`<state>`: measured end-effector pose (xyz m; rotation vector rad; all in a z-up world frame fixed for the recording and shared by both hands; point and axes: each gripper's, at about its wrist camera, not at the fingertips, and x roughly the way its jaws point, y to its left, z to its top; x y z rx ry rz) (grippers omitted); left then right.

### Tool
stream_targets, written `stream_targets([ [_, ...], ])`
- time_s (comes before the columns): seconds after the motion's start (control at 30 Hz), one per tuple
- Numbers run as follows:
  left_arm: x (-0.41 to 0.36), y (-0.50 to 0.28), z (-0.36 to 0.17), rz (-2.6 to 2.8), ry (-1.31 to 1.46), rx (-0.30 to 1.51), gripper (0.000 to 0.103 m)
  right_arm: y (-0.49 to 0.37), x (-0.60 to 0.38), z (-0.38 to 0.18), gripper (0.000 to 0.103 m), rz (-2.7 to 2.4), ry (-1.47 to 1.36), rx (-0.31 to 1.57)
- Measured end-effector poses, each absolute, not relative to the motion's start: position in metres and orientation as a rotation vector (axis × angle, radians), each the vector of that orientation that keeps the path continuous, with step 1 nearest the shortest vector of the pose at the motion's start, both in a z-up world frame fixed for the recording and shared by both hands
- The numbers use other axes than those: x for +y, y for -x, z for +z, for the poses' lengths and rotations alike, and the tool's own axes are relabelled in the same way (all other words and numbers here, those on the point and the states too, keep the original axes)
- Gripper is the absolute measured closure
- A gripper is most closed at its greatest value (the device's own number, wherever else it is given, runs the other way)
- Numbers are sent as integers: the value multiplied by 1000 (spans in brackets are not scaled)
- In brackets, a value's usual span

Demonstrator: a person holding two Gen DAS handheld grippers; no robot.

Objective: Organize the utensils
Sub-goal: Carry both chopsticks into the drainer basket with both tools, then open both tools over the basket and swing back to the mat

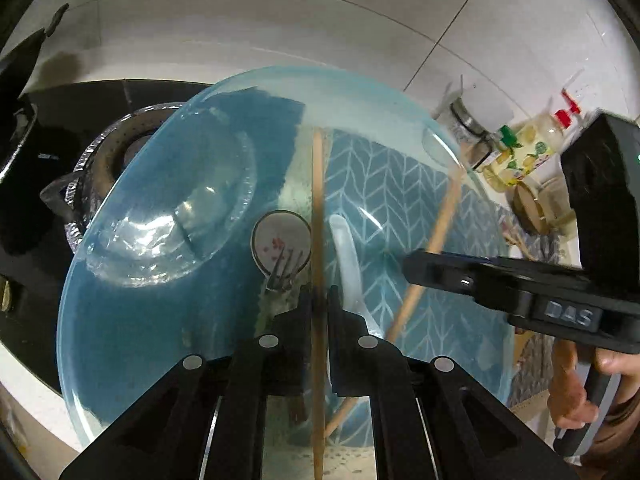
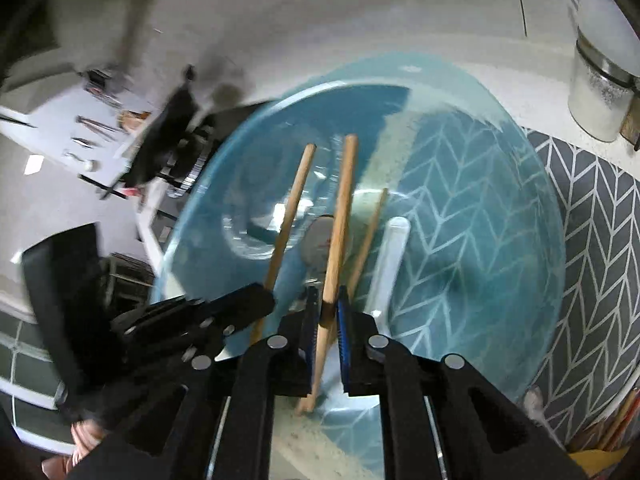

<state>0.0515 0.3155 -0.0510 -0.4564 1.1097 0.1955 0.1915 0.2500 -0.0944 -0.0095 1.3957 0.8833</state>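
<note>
Honestly, both were clenched on one chopstick each: left gripper (image 1: 319, 304) pinching its chopstick (image 1: 318, 208), right gripper (image 2: 329, 312) its own (image 2: 340, 216), above the blue bowl (image 1: 132, 320). Thin sticks could've pivoted or slipped out.

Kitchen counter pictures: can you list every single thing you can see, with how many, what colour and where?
glass bowl: one, see-through blue, under both grippers
wooden chopsticks: at least three, light brown; one in each gripper, one loose in the bowl
spoon: one, white, in the bowl
fork: one, dark metal, in the bowl
small dish: one, pale with red marks, under the fork
mat: one, grey with white zigzag lines, under the bowl
jar: one, clear with white powder, back right
bottles: a few, red and green caps, far right
stove burner: one, dark, left
left hand-held gripper: black, shut on a chopstick
right hand-held gripper: black, shut on a chopstick
</note>
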Motion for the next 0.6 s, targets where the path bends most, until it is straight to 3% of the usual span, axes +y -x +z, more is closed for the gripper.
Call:
stream_targets([
  [0.07,315,-54,-52,204,456,1109,91,-189,254,-95,91,860,44,1392],
  [0.1,317,-54,-52,215,458,1109,81,-191,254,-95,89,851,48,1390],
  [0.13,317,-52,-51,226,460,1102,78,-194,251,-93,86,848,35,1378],
  [0.2,318,-49,-45,236,465,1086,78,-198,254,-87,82,850,38,1333],
  [0.23,316,-47,-41,236,460,1079,78,-201,252,-81,74,859,47,1314],
  [0.47,269,-37,25,196,381,989,74,-204,169,1,74,1026,-102,1059],
  [0.6,200,-41,65,41,280,906,51,-190,60,34,74,957,-12,823],
])
